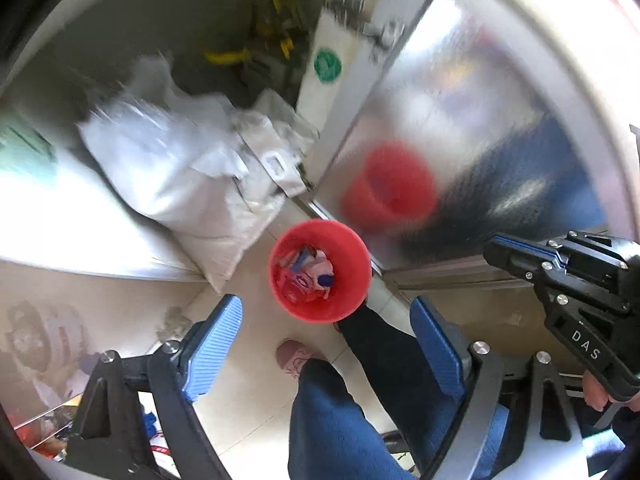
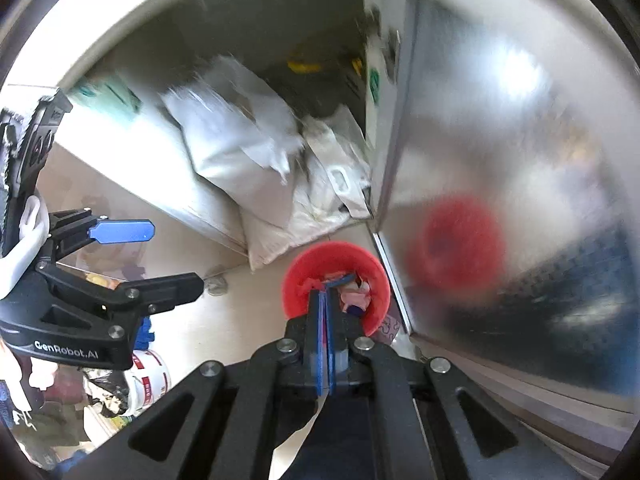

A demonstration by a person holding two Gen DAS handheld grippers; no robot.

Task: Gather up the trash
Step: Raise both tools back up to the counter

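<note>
A red bin (image 1: 354,246) stands on the tiled floor, directly below both grippers, beside a metal door. Crumpled wrappers and other trash (image 1: 308,272) lie inside it. My left gripper (image 1: 326,302) hangs high above the bin, jaws wide open, with nothing between its blue pads (image 1: 214,344). My right gripper (image 2: 326,286) is shut, its blue pads pressed together with nothing seen between them; its tips point into the bin (image 2: 336,250) at the trash (image 2: 354,296). Each wrist view shows the other gripper: the right gripper (image 1: 496,250) at the right edge, the left gripper (image 2: 172,256) at the left.
White sacks (image 1: 180,168) lean against the wall behind the bin. The brushed metal door (image 1: 480,92) reflects the bin as a red blur. A person's jeans leg (image 1: 332,420) and pink shoe (image 1: 292,356) stand close to the bin. A white tub (image 2: 148,376) and clutter sit at the lower left.
</note>
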